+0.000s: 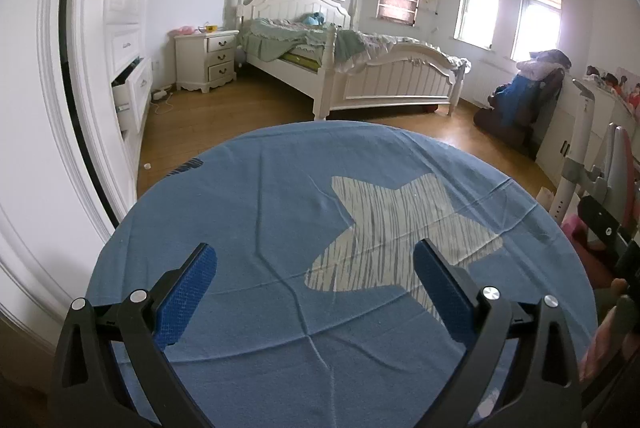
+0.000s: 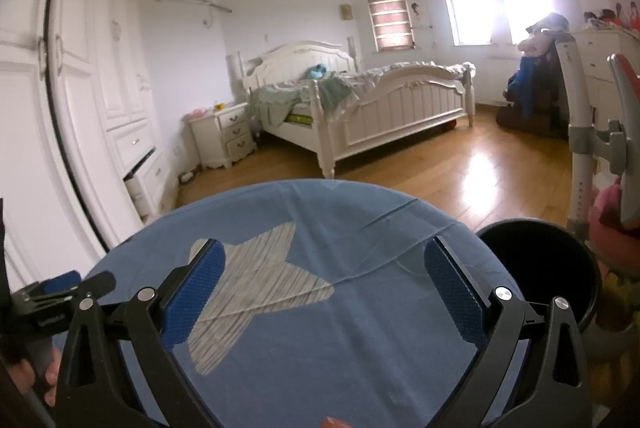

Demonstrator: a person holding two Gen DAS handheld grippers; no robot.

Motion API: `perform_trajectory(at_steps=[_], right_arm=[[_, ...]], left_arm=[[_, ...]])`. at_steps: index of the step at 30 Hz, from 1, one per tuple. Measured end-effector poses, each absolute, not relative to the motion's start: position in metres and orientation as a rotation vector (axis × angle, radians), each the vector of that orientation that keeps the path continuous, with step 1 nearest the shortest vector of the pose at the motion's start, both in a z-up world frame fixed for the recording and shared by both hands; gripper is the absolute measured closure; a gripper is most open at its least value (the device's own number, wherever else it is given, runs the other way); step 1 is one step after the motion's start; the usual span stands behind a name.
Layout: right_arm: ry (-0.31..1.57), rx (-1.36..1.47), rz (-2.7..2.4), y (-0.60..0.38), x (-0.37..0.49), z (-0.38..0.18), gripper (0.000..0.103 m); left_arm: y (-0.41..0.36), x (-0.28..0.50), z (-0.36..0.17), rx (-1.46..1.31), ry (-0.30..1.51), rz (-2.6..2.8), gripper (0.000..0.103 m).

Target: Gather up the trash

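A round table under a blue cloth [image 1: 256, 212] with a pale star print [image 1: 400, 228] fills the lower half of both views; the cloth also shows in the right wrist view [image 2: 360, 308]. No trash shows on it. My left gripper [image 1: 314, 258] is open and empty above the cloth. My right gripper [image 2: 324, 254] is open and empty above the cloth too. A black bin [image 2: 540, 268] stands just right of the table, dark inside. The left gripper's body shows at the left edge of the right wrist view [image 2: 60, 292].
A white bed [image 1: 360, 68] and nightstand [image 1: 206, 58] stand at the far side across wooden floor [image 1: 208, 124]. A white wardrobe with an open drawer [image 1: 128, 88] lines the left wall. A chair [image 2: 592, 132] and desk stand to the right. A small white object [image 1: 147, 166] lies on the floor.
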State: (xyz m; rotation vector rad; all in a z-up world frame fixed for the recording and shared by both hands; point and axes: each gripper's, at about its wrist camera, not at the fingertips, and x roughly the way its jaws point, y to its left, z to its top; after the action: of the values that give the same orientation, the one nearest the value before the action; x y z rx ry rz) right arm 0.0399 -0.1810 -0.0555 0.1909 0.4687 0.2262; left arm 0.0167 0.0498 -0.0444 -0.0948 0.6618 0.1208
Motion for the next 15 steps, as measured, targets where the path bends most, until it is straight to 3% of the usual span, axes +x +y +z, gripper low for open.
perform_trajectory(at_steps=[15], right_arm=[[0.467,0.190,0.226,-0.1826,0.0401,-0.0559,0.005]], left_arm=[[0.0519,0.0170,-0.0444,-0.088,0.662,0.121,0.005]])
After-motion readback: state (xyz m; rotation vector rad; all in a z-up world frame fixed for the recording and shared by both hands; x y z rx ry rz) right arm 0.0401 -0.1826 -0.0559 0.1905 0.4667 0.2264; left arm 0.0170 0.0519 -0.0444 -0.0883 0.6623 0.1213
